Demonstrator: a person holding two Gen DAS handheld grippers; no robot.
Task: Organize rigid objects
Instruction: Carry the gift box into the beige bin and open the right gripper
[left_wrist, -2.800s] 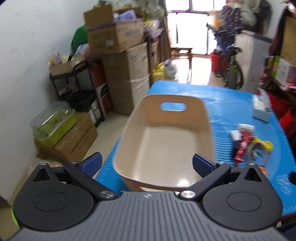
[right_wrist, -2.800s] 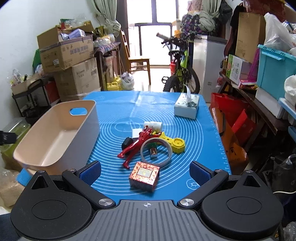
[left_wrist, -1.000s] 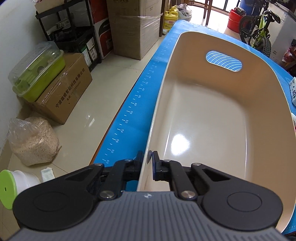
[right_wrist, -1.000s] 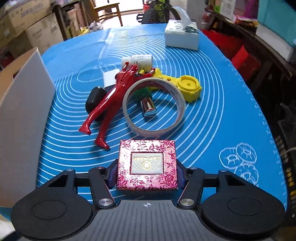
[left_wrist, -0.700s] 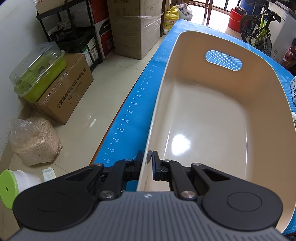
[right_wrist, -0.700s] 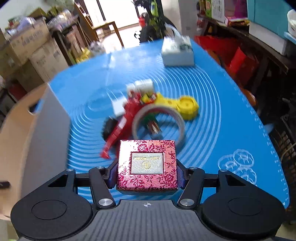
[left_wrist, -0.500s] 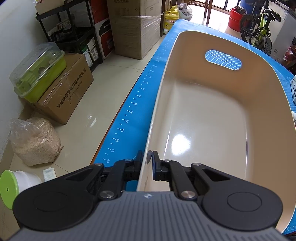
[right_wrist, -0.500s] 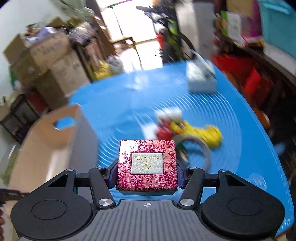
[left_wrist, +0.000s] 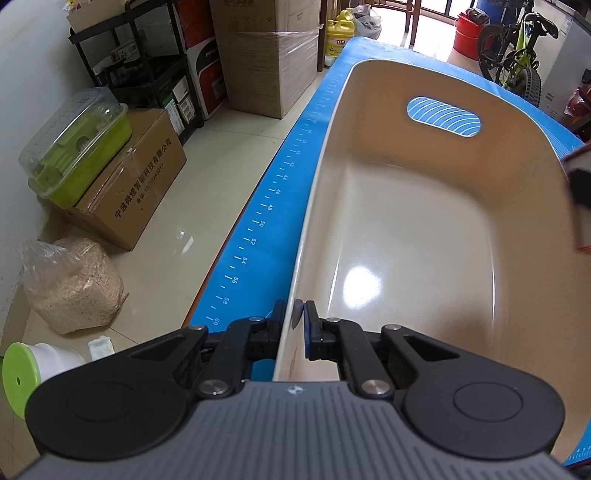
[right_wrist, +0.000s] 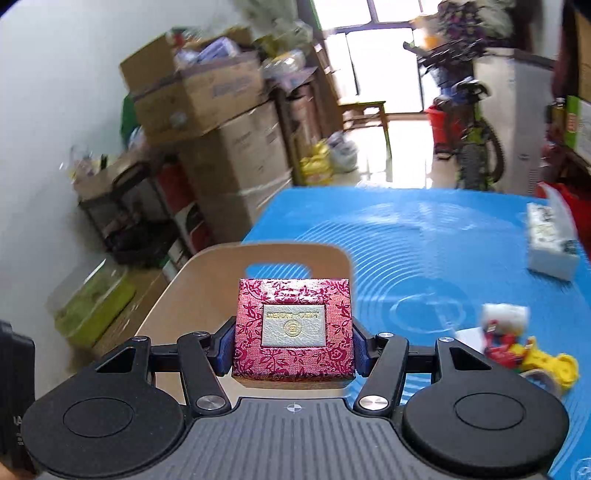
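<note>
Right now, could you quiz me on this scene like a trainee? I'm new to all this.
1. True or false: the left gripper is clamped on the bin wall.
2. What does the right gripper hold? A) tape roll B) red box C) tissue box
3. Fill in: the bin's inside is ____.

Key: 1 true, one finger on each side of the near wall. 2 B, the pads press its two sides, and it hangs in front of the bin's handle hole. 3 empty, only bare floor shows in the left view.
</note>
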